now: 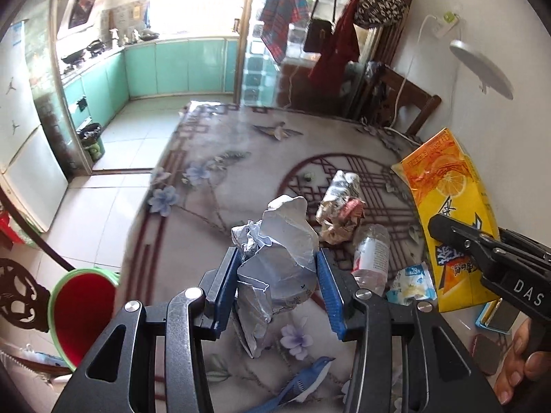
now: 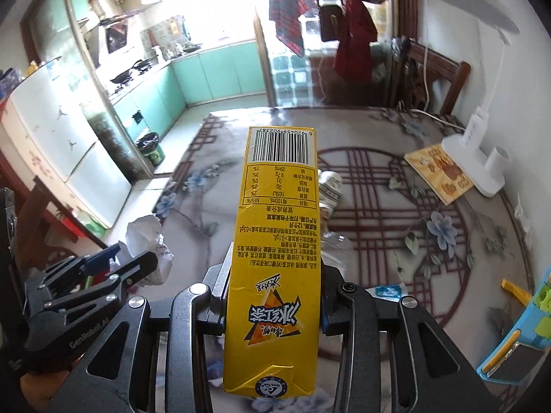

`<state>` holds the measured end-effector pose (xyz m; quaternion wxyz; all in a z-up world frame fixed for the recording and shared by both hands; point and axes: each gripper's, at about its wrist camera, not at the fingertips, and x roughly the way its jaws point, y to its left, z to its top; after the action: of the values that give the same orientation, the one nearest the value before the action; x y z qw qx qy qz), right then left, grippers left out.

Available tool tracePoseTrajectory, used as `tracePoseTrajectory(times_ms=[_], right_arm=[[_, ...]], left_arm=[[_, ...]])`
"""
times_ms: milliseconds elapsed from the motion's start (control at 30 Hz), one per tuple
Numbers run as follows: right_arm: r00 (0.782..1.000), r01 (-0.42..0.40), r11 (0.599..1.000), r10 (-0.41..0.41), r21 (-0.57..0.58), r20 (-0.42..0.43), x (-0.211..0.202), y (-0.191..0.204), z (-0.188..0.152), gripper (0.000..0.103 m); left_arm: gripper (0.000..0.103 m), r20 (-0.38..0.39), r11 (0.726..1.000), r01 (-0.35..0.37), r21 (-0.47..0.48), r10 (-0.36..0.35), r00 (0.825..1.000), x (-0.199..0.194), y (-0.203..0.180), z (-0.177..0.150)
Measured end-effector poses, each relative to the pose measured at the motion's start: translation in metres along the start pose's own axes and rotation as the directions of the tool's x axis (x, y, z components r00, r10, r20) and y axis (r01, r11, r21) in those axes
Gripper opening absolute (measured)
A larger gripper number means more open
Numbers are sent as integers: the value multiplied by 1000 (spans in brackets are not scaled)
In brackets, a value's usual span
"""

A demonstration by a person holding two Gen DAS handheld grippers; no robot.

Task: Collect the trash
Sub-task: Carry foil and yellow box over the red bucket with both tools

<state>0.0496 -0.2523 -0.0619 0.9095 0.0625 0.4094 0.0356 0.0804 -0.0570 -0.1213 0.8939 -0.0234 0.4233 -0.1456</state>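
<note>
Both tongs grip trash: left tongs (image 1: 277,275) hold crumpled paper (image 1: 279,258), right tongs (image 2: 273,296) a yellow carton (image 2: 275,241)

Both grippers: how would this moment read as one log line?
left gripper: shut on crumpled paper | right gripper: shut on yellow iced-tea carton | plastic bottle: on table

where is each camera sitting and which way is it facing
Left wrist: on the left gripper, looking down across the table toward the kitchen; its jaws clamp crumpled paper; the right gripper and a hand show.
Right wrist: on the right gripper, same heading; jaws clamp a yellow tea carton; left gripper shows.
Shared: carton, paper, table.
</note>
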Motion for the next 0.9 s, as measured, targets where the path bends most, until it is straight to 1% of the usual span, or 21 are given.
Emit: tracePoseTrajectory(times_ms=[200,467,900], right_arm=[[1000,-19,999,19,-42,16,-3,33,-1,35],[999,-38,996,40,-85,13,2,73,-4,35],[999,-44,990,46,-131,9,6,131,-8,35]], left_arm=[[43,18,999,-30,-29,30,999,-25,26,-3],[43,31,995,-82,-51,84,996,-44,60,-9],[43,51,991,-94,-96,100,994,-69,121,-16]])
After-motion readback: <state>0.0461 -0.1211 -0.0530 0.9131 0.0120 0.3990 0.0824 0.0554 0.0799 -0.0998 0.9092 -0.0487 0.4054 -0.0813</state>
